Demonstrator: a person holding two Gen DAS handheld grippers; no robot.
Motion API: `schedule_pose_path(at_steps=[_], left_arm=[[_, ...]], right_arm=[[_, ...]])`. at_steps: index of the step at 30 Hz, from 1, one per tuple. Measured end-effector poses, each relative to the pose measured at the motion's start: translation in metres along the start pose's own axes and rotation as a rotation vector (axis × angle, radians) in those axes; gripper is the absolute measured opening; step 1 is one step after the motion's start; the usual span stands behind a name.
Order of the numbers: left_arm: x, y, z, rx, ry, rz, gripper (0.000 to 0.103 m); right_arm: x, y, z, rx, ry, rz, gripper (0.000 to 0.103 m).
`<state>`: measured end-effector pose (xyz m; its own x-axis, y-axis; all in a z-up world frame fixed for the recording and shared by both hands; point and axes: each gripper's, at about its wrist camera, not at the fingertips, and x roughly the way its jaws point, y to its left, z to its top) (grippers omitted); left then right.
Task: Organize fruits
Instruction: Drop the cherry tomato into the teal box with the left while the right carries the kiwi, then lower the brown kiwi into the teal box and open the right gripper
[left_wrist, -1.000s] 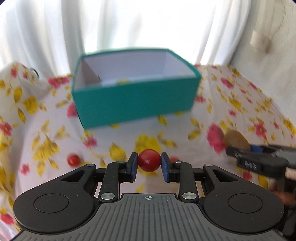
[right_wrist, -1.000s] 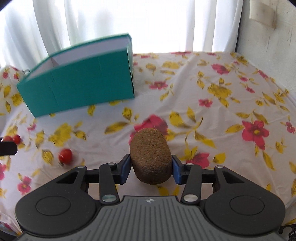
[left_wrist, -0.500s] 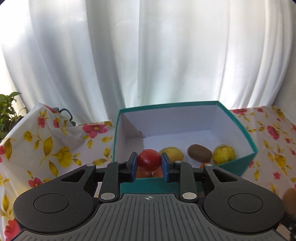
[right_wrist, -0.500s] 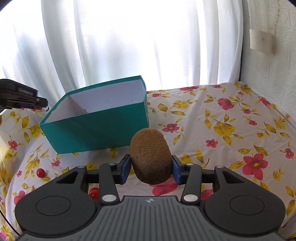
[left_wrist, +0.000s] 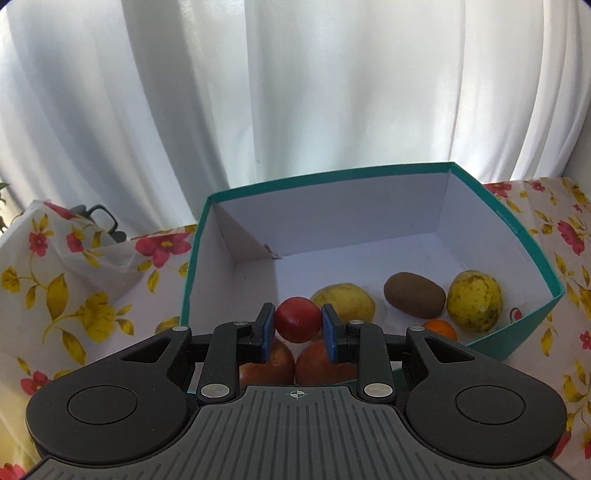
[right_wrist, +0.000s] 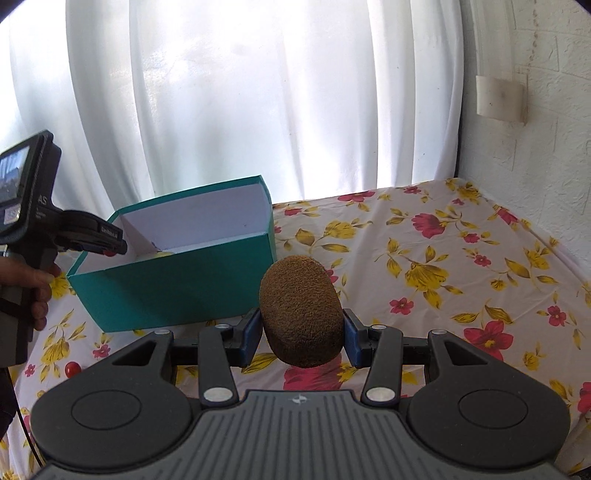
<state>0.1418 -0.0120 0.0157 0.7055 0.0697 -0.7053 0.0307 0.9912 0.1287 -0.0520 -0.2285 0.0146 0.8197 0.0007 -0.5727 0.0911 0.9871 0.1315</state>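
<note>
Over the open teal box (left_wrist: 532, 258), the left gripper (left_wrist: 298, 326) pinches a small red tomato (left_wrist: 297, 319) between its blue fingers (left_wrist: 266, 326), above two reddish fruits, two yellow fruits and a kiwi in the box (left_wrist: 414, 299). To the box's right, above the floral cloth (right_wrist: 461, 266), the right gripper (right_wrist: 301, 334) clamps a brown kiwi (right_wrist: 300, 310) upright, fingers pressed on both flanks. One loose tomato (right_wrist: 72, 368) lies on the cloth near the box front.

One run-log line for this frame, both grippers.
left gripper: cherry tomato held over teal box | right gripper: kiwi held, outside box
</note>
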Motion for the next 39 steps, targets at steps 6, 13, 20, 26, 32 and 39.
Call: schedule_pose_path(at_steps=[6, 13, 20, 26, 32, 39], left_arm=[[0.018, 0.001, -0.001, 0.004, 0.031, 0.001, 0.031], [0.031, 0.002, 0.000, -0.002, 0.057, 0.001, 0.032], [0.028, 0.002, -0.001, -0.013, 0.048, 0.001, 0.060], [0.000, 0.005, 0.001, -0.010, -0.005, 0.029, 0.087], [-0.035, 0.018, -0.007, -0.032, -0.032, 0.042, 0.095], [-0.062, 0.037, -0.030, -0.063, -0.004, 0.038, 0.095]], right_arm=[[0.000, 0.003, 0.006, -0.002, -0.013, -0.010, 0.045], [0.000, 0.008, 0.012, -0.017, -0.016, 0.000, 0.045], [-0.002, 0.010, 0.017, -0.031, -0.024, 0.002, 0.045], [-0.001, 0.011, 0.019, -0.040, -0.026, 0.006, 0.045], [0.001, 0.015, 0.024, -0.047, -0.036, 0.016, 0.045], [0.004, 0.025, 0.035, -0.069, -0.066, 0.051, 0.045]])
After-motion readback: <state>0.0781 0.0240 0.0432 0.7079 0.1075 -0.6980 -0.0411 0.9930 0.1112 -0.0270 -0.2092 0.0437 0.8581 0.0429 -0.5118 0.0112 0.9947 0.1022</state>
